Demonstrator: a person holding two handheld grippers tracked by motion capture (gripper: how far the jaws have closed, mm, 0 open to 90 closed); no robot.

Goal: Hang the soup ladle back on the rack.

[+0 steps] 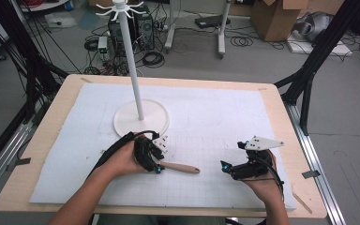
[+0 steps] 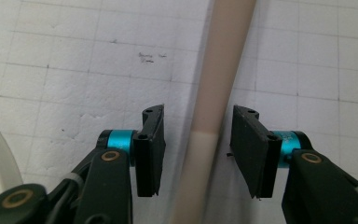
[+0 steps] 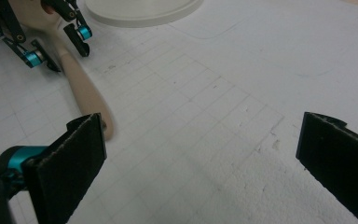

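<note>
The wooden handle (image 1: pixel 180 167) lies flat on the white gridded mat (image 1: pixel 215 117) near the front of the table (image 1: pixel 65 93), just in front of the round base of the white hook stand (image 1: pixel 140 119), with its rounded free end pointing toward the person's right. At the left, the left gripper (image 1: pixel 157 161) is down over the handle's other end. In the left gripper view the handle (image 2: pixel 216 93) runs straight up between the two black pads (image 2: pixel 151 149), which stand partly closed around it; a sliver of mat shows on either side, so the pads do not appear to press on it yet. The step in hand looks like the grasp itself, with the handle bracketed but not clamped. The next move calls for closing the jaws squarely until both pads bear on the wood, keeping the handle centred so it does not roll or skid out sideways, then lifting it level off the mat. Farther right, the right gripper (image 1: pixel 232 169) rests low over bare mat, well apart from the handle. In its own view its jaws stand wide open with nothing between them, and the handle's free end (image 3: pixel 93 112) lies just beyond its left pad (image 3: pixel 70 168).
</note>
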